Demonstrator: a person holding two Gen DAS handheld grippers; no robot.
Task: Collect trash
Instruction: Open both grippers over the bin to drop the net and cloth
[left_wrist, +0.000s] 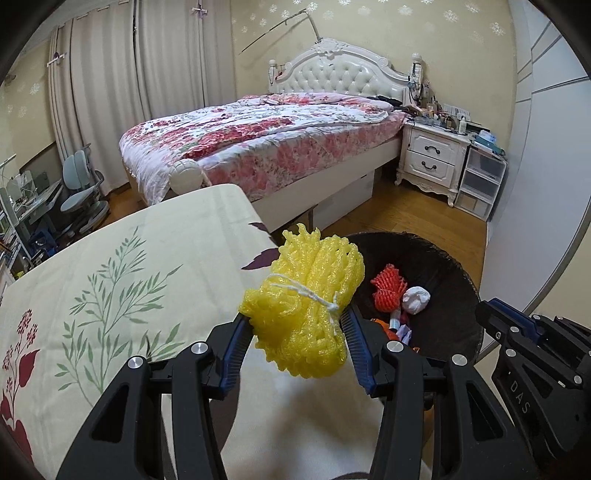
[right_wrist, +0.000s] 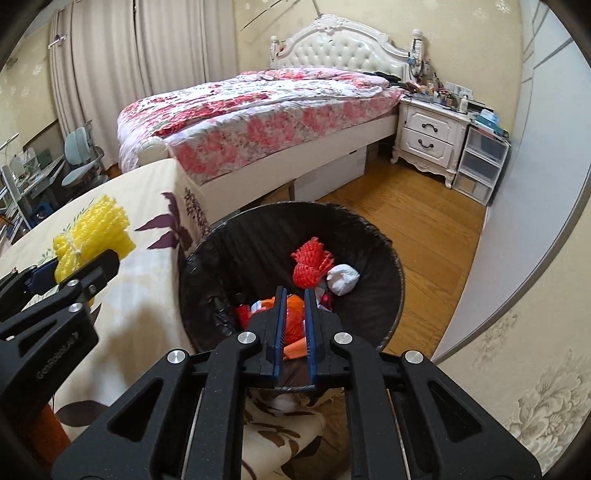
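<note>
A black-lined bin (right_wrist: 384, 258) stands on the wood floor (right_wrist: 424, 214) just beside the cloth-covered table (left_wrist: 110, 266). Inside the bin lie a red foam net (right_wrist: 310, 264), a white paper wad (right_wrist: 343, 278) touching it, and more orange and red scraps lower down, partly hidden. The left gripper (left_wrist: 295, 325) has its jaws clamped on a yellow foam net (left_wrist: 306, 295) tied with white string, held above the table edge next to the bin's rim. The right gripper (right_wrist: 295, 317) hangs over the bin, its jaws closed to a narrow gap with nothing between them.
</note>
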